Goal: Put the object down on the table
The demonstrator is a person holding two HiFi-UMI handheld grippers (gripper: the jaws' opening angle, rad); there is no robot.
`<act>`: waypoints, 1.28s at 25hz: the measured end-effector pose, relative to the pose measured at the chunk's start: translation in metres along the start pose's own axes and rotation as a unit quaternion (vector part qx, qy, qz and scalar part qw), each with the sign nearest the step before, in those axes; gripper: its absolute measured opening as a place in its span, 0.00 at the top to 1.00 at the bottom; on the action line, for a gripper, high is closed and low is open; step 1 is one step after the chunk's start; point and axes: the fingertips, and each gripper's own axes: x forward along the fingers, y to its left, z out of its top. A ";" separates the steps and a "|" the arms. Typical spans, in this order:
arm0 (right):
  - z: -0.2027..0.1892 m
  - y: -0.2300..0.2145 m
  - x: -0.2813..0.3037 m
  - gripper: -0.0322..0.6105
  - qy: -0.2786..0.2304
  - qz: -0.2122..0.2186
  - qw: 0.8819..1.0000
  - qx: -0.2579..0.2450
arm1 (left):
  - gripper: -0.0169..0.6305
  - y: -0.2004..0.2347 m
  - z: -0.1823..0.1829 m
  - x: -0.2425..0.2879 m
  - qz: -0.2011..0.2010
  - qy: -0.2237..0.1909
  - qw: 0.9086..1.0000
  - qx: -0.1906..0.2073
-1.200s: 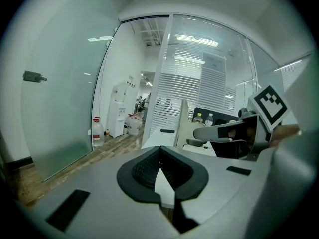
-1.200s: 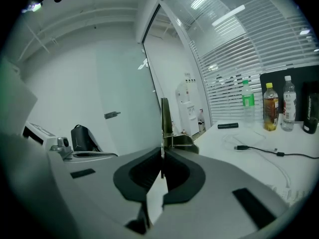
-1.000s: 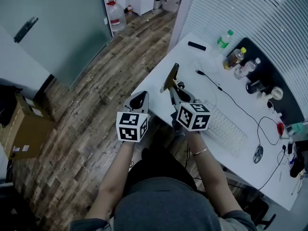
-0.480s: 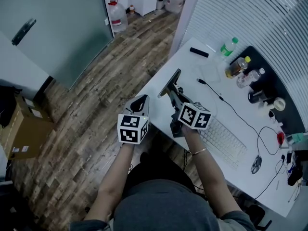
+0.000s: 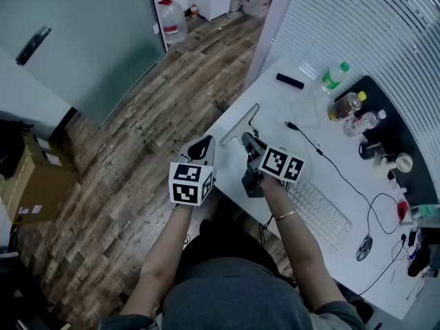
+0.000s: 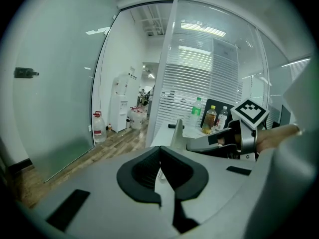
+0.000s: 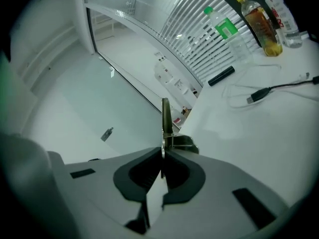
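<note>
We are gripping the thin flat greyish plate (image 5: 240,124) in our right gripper (image 5: 249,141), whose jaws are clamping on its near end; in the right gripper view the plate (image 7: 166,116) is showing edge-on, standing up between the pads. We are carrying it over the near corner of the white table (image 5: 275,105). It is looking tilted and raised rather than lying flat, though we cannot tell for sure whether its far edge is touching the surface. Our left gripper (image 5: 201,145) is hanging beside the table over the wooden floor (image 5: 137,150), its jaws pressed together on nothing. We are judging the approach as done and the put-down as unfinished: lowering the plate flat, opening the right jaws and drawing back are remaining, and the bare patch short of the black cable (image 5: 308,139) is looking free for it
</note>
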 end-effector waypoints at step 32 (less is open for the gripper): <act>0.006 -0.041 0.025 0.89 0.024 0.009 0.993 0.118 | 0.94 0.010 -0.003 0.028 0.015 0.019 1.000 -0.012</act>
